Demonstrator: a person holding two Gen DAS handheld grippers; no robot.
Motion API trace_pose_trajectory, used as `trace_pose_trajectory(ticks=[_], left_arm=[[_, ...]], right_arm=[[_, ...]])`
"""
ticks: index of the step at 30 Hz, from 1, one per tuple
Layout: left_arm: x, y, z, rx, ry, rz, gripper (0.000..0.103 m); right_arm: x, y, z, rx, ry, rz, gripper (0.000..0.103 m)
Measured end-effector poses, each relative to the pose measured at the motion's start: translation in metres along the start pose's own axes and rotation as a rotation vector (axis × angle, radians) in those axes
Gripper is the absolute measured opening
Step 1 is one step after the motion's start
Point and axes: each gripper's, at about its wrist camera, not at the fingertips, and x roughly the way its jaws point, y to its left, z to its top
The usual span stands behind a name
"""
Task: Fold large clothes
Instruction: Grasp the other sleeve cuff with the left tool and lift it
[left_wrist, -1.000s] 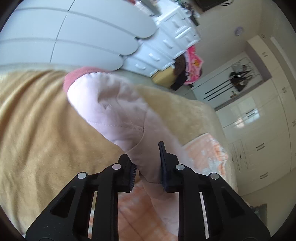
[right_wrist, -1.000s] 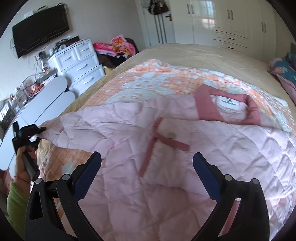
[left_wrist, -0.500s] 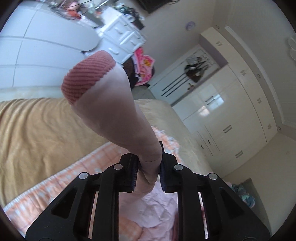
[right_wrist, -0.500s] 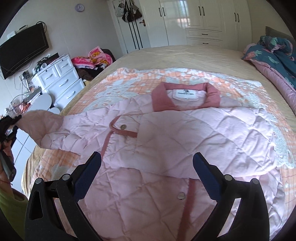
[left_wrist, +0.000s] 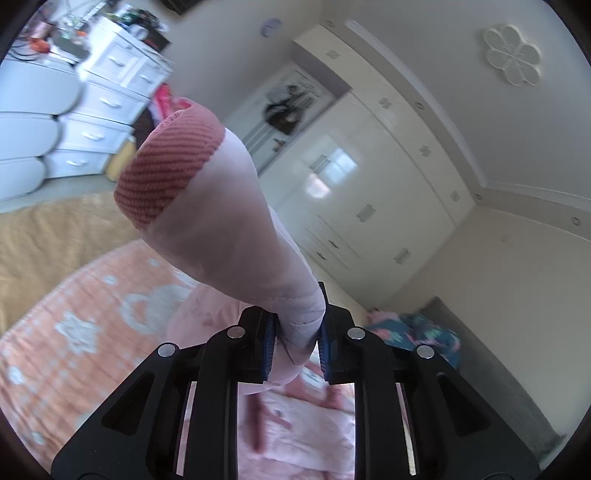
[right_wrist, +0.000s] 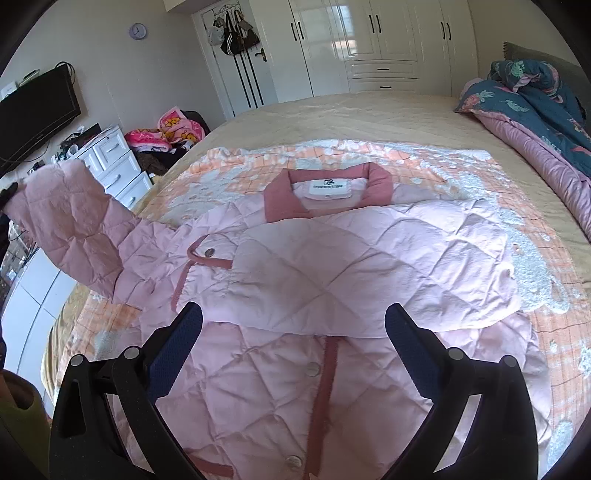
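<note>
A pink quilted jacket (right_wrist: 332, 266) with a darker pink collar (right_wrist: 328, 195) lies front-up on an orange and white blanket (right_wrist: 480, 166) on the bed. One sleeve lies folded across the chest. My left gripper (left_wrist: 294, 328) is shut on the other sleeve (left_wrist: 229, 229) near its ribbed pink cuff (left_wrist: 166, 170) and holds it up in the air. In the right wrist view that raised sleeve (right_wrist: 74, 225) hangs at the left, above the bed's edge. My right gripper (right_wrist: 293, 328) is open and empty, hovering above the jacket's lower front.
A tan bedspread (right_wrist: 332, 114) covers the bed. A dark floral quilt (right_wrist: 535, 110) is heaped at the far right. White drawers (right_wrist: 114, 162) and a clothes pile (right_wrist: 166, 136) stand to the left. White wardrobes (right_wrist: 369, 40) line the far wall.
My left gripper has lifted the sleeve off the bed and swung it up and inward. My right gripper has pulled back from the jacket, so the whole collar now shows.
</note>
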Motion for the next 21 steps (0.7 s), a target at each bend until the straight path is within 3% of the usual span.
trace_pose_trajectory(ticks=[6,15,21], left_arm=[[0.017,-0.023,-0.02,0.058,0.072,-0.084,0.011],[0.031,-0.06,-0.05,0.195,0.111,-0.174,0.011],[0.048,-0.072,-0.07,0.217,0.171,-0.234,0.011]], right_arm=[[-0.01,-0.019,0.001,0.026,-0.027,-0.01,0.099],[-0.017,-0.05,0.002,0.061,-0.069,-0.035,0.099],[-0.02,-0.063,0.007,0.041,-0.081,-0.048,0.099]])
